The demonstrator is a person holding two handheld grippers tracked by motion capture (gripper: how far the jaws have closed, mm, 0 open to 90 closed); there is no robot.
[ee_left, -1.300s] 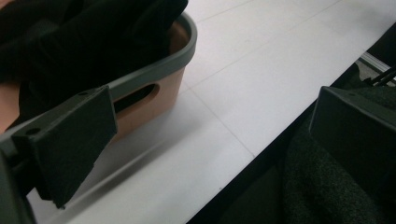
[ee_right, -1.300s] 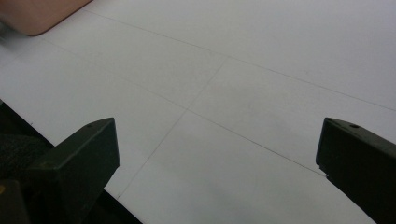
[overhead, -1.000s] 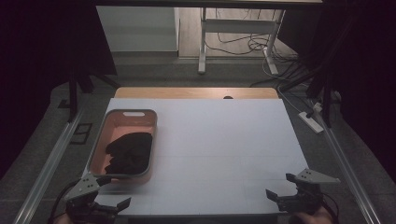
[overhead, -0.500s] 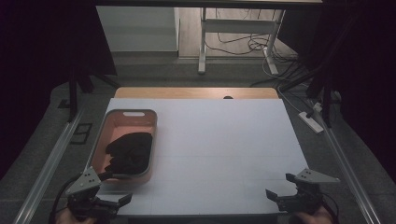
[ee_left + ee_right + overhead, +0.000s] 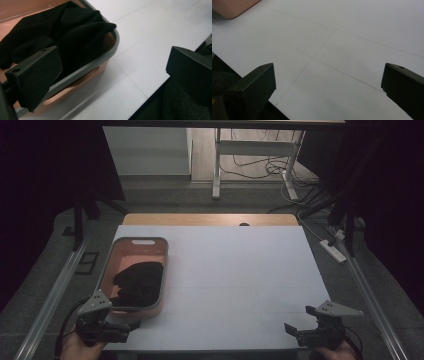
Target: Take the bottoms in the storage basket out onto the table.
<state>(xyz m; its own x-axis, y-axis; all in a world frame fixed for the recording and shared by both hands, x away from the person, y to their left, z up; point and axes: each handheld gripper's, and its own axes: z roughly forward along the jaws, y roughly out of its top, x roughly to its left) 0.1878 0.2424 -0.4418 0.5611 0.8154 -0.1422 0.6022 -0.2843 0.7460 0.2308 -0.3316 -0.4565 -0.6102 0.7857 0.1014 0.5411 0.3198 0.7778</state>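
Note:
A salmon-pink tub with a grey rim (image 5: 135, 241) sits on the left of the white table (image 5: 235, 270), and a heap of black cloth (image 5: 138, 282) lies inside it. My left gripper (image 5: 131, 325) is held open at the tub's near corner, just above the table's front edge. In the left gripper view its jaws stand wide apart, with the black cloth (image 5: 60, 30) and the tub's rim (image 5: 111, 51) just ahead of them. My right gripper (image 5: 292, 330) is open over the near right part of the table, nothing between its jaws.
Metal rails (image 5: 55, 290) run along both sides of the table. A power strip (image 5: 334, 250) lies on the floor at the right. A desk frame (image 5: 250, 150) with cables stands beyond the far edge. The white table (image 5: 342, 50) fills the space before the right gripper.
My left gripper has shifted slightly left and up toward the tub's near corner. The right gripper has barely moved.

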